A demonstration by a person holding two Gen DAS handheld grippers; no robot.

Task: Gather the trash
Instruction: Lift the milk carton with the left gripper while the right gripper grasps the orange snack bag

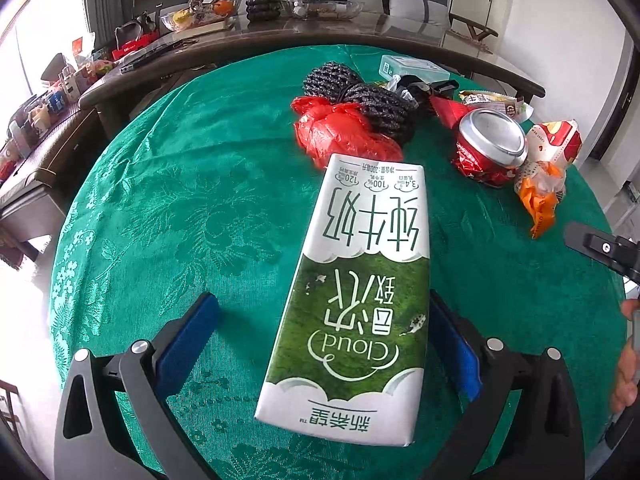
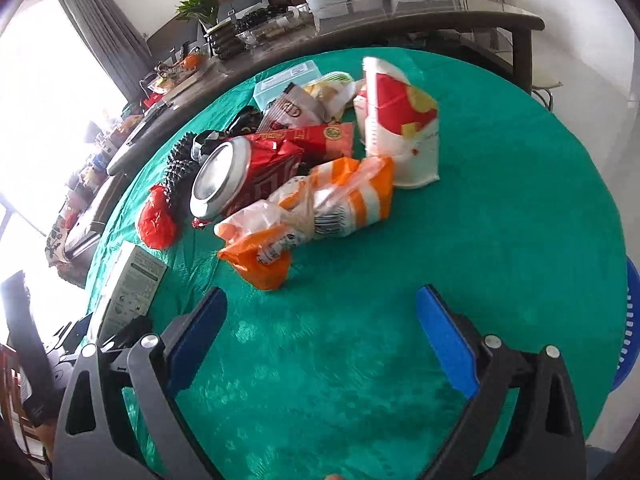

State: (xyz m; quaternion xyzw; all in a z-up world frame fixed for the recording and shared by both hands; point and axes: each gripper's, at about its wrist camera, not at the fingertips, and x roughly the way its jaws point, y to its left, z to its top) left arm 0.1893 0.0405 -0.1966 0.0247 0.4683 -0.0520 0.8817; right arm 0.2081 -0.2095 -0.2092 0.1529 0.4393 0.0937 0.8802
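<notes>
1. While most of the trash sits uncollected on the green tablecloth (image 1: 168,184), you have little to count as done: no bin holding litter shows in either view, only a blue basket (image 2: 630,320) at the table's edge beside your right gripper (image 2: 320,332).
2. Take the crushed red can (image 1: 490,146) as your landmark. The milk carton (image 1: 352,292) lies flat well on your side of it, between the blue pads of your left gripper (image 1: 320,340). Those jaws stand wide. The pad on the can's side looks to be at the carton's edge, the other stands clear, so nothing is gripped.
3. Your right gripper is spread wide too, with only bare cloth between its fingers.
4. Left of the can lie the red plastic bag (image 1: 340,132) and black foam netting (image 1: 360,96); just right of it the orange-striped bag (image 2: 312,208) and the red and white bag (image 2: 400,128); behind it more wrappers, touching one another.
5. Open cloth stretches on your side of the can, so I judge there is room to work. The table rim curves close behind the pile, with a dark counter (image 1: 280,36) just beyond.
</notes>
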